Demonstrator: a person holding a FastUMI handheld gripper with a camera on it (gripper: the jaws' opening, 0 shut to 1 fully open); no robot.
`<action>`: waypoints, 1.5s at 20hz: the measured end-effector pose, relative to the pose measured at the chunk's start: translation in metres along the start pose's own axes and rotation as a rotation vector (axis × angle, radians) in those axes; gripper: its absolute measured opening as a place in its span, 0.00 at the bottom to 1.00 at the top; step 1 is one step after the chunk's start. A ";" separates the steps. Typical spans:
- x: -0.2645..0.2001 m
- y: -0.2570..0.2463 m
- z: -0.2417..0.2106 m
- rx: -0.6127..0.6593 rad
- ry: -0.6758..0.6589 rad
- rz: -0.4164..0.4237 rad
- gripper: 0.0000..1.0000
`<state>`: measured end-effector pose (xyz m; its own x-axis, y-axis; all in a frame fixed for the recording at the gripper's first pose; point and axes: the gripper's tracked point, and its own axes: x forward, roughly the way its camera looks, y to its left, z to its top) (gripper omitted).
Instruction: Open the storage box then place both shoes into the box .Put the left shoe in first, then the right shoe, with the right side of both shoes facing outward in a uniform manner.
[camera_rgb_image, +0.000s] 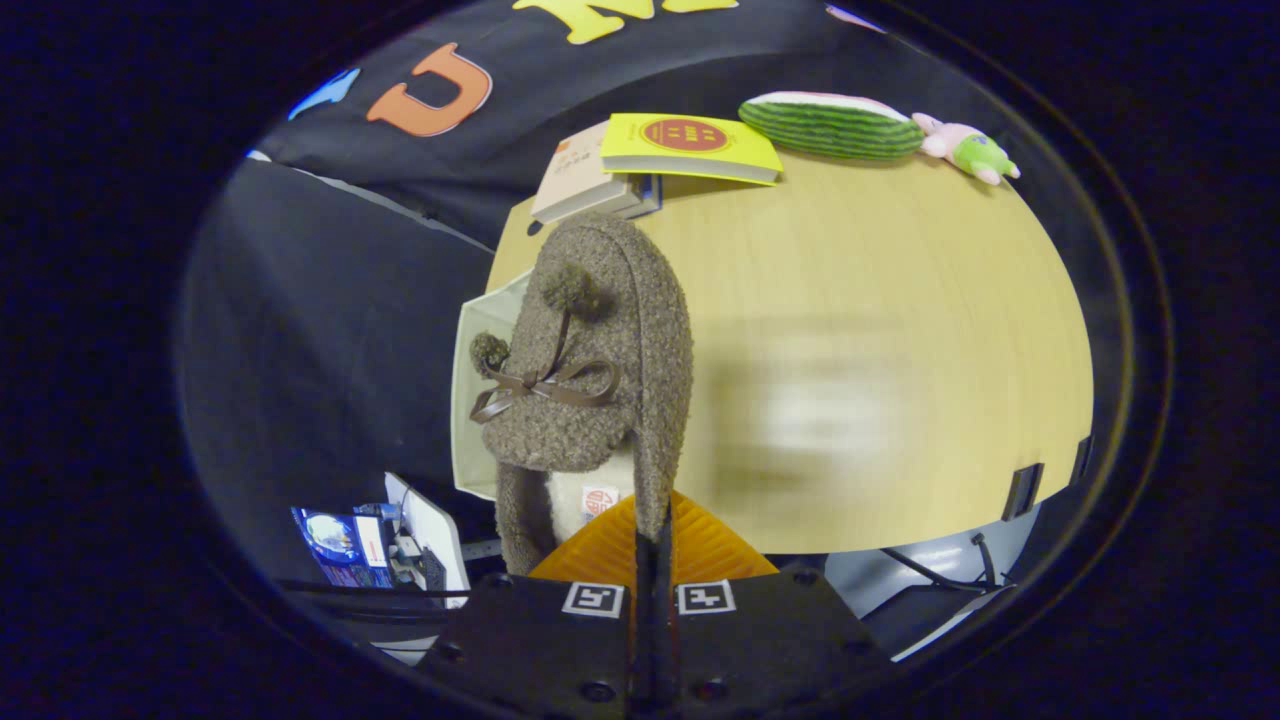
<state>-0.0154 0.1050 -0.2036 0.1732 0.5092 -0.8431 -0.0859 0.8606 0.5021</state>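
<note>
Fuzzy brown shoe (600, 370) pinched at its collar by the claw (650, 535), toe pointing away

One shoe (590, 370), two books (690, 148), two plush toys (830, 125).

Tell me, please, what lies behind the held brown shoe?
Behind the brown shoe, gripped by the gripper, a pale storage box peeks out; its interior is covered.
</note>
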 end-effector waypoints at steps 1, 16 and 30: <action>0.002 0.018 0.000 -0.005 -0.009 0.010 0.06; 0.105 0.101 0.008 0.081 -0.013 -0.162 0.06; 0.110 0.091 0.022 0.179 -0.125 -0.227 0.48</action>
<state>0.0170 0.2392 -0.2463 0.2884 0.2886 -0.9130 0.1408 0.9303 0.3386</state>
